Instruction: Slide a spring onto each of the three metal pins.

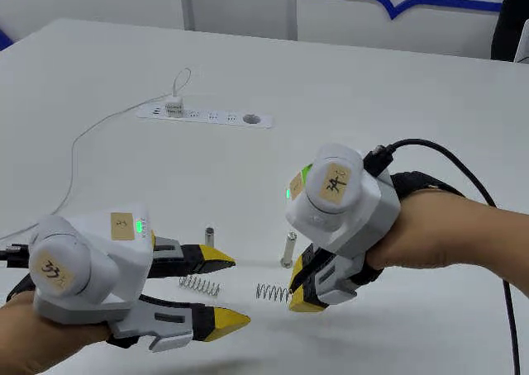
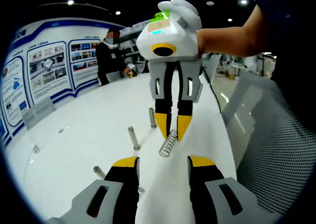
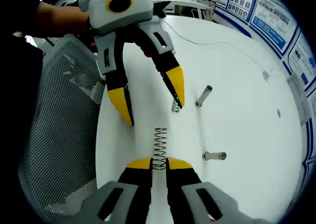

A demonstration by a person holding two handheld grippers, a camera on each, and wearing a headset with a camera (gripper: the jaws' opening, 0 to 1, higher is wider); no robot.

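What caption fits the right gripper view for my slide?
Right tongs grip a spring by its end; open left tongs and two metal pins ahead.

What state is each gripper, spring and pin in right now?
left gripper: open, empty.
right gripper: shut on held spring.
held spring: one end pinched, on no pin.
loose spring: lying free on the table.
pin beside right gripper: upright, bare.
other pin: upright, bare.
power strip: one plug in.
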